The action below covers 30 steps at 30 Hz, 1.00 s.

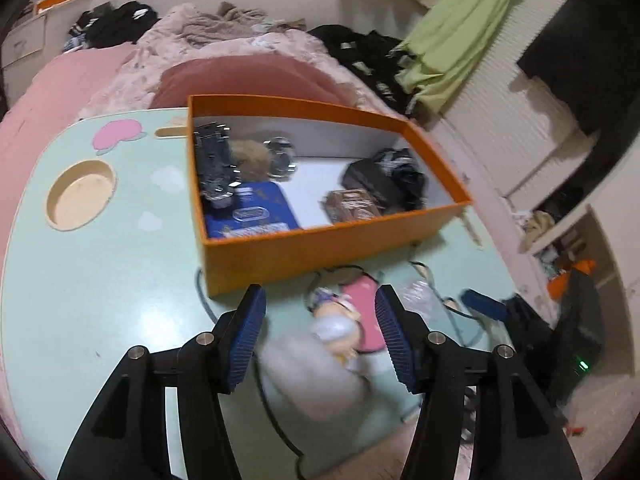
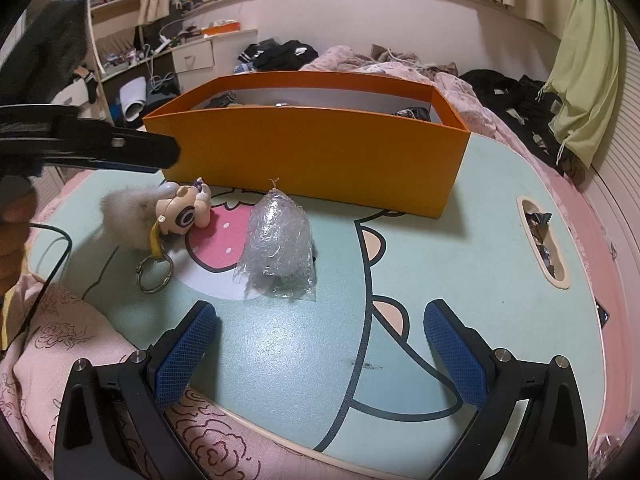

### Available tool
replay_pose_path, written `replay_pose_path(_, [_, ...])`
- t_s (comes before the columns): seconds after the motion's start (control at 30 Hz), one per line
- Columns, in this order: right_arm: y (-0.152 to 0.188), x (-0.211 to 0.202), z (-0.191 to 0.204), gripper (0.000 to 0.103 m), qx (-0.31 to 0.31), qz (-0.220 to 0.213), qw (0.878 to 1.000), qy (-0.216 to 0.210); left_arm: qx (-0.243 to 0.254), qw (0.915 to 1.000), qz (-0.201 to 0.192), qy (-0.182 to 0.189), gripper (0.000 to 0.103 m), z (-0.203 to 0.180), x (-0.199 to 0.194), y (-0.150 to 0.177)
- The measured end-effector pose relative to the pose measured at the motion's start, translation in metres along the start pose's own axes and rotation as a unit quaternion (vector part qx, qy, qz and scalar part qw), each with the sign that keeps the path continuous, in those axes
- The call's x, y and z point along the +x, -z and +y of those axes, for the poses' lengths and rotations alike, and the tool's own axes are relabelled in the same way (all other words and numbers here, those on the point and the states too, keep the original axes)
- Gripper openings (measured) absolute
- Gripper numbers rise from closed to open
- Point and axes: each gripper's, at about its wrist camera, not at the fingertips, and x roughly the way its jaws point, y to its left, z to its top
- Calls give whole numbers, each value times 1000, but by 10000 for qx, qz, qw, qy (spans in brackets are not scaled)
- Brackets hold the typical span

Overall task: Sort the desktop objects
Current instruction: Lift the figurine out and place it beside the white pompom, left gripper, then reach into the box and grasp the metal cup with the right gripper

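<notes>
Left tongs (image 1: 320, 336) are hanging wide open above the doll keychain (image 1: 340, 320), nothing between the blue pads; the right wrist view isn't showing whether they are touching it. Keychain (image 2: 176, 212) is lying on its side on the table (image 2: 460, 264), just in front of the orange box (image 2: 312, 156), near the box's left end in the right wrist view: small peach-skinned figure with a big round eye, a fluffy white pom-pom behind it, a yellow strap and a metal ring trailing away from the box. Just beside it, further along the box front, a crumpled clear plastic bag (image 2: 278, 244) with a twisted top is sitting upright, apart from the keychain. Right tongs (image 2: 322, 354) are also spread wide and holding nothing, hovering over the table edge, well back from the box. Inside the box (image 1: 304, 248): blue card (image 1: 256, 212), dark metallic item (image 1: 214, 164), shiny round piece (image 1: 282, 158), black bundle (image 1: 388, 178).
</notes>
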Motion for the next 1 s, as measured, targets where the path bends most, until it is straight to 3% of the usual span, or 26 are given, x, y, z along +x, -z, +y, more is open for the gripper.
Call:
replay_pose_path(0.13, [0,0,0,103,1,-2,10000,1,77,9998,-156,-20,58,-3,-20,14])
replay_pose_path(0.23, [1,0,0,103,1,-2,10000,1,362,9987,-158,-317,58,-5,-33,35])
replay_pose_path(0.33, [1,0,-1,103,-1,-3,10000,2,895,9929,41,-779,59,-11,-33,63])
replay_pose_path(0.4, [2,-1,-1,103,-1,-1,10000,5,1005,9912,304,-809,60,-11,-23,75])
replay_pose_path(0.43, [2,0,-1,103,-1,7,10000,7,1062,9903,319,-838,63,-13,-18,79])
replay_pose_path(0.5, [-1,-2,-1,103,3,-2,10000,20,1202,9873,267,-1002,85,-20,-11,82])
replay_pose_path(0.53, [-1,-3,-1,103,10,-1,10000,25,1261,9845,282,-1185,88,-24,-4,80])
replay_pose_path(0.6, [-2,-4,-1,103,15,-2,10000,37,1271,9807,314,-1450,103,-28,6,78])
replay_pose_path(0.83, [-7,-6,-1,103,-18,17,10000,17,1124,9823,97,-1496,103,-24,2,81])
replay_pose_path(1.0, [-34,-32,18,95,-417,-470,9959,-651,1121,9824,65,-1491,103,-20,2,79])
